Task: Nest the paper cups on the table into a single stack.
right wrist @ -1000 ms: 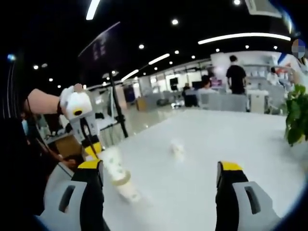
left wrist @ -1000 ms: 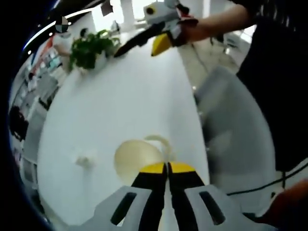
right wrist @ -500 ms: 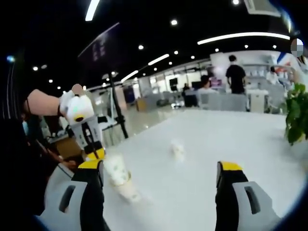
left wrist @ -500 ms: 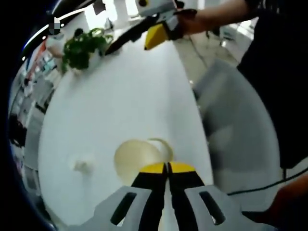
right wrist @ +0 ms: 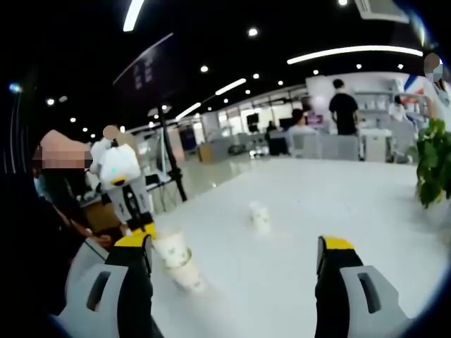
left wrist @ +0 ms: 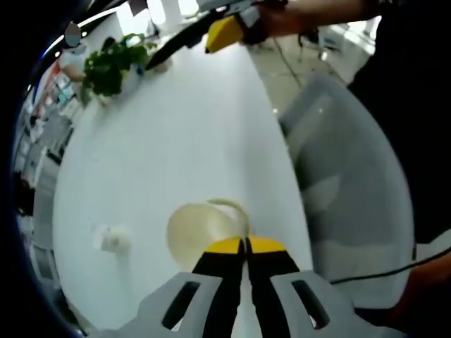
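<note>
Left gripper view: the left gripper (left wrist: 245, 243) has its yellow-tipped jaws pressed together on the rim of a paper cup (left wrist: 201, 232), whose open mouth faces the camera. The cup is held over the near edge of the white desk (left wrist: 183, 141), just above a second cup (left wrist: 236, 211) whose rim peeks out behind it. A lone cup (left wrist: 109, 239) stands well apart on the desk, to the left of the held one in this view. The right gripper (left wrist: 211, 32) shows at the top, far across the desk near a potted plant (left wrist: 106, 67). In the right gripper view its own jaws stand wide apart, holding nothing; between them the held cup sits tilted over the lower cup (right wrist: 187, 276), mouths not yet aligned. Judgement: the coming move turns on bringing the held cup's long axis in line with the cup beneath, then lowering; the left gripper is by far the nearer.
</note>
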A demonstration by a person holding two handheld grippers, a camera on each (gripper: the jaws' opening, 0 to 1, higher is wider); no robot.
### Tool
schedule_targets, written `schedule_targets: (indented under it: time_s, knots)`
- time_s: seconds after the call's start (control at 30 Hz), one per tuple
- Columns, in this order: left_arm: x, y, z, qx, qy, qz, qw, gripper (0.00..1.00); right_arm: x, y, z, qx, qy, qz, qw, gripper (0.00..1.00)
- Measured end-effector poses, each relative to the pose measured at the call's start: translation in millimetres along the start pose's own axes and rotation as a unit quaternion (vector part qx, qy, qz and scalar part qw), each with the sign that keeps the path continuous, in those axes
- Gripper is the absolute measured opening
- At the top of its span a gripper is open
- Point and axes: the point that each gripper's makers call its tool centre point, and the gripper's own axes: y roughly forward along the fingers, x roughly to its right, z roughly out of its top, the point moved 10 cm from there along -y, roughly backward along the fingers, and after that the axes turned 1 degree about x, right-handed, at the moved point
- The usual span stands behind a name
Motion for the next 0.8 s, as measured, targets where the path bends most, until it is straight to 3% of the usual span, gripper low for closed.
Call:
schedule_targets:
  time_s: [0.8]
  knots:
    - [-5.9, 26.3, -1.3, -0.050, 0.006, -0.021, 0.9985, 0.01, 8.0, -6.7, -5.4, -0.002, 0.011, -0.006, 0.9999, 0.95]
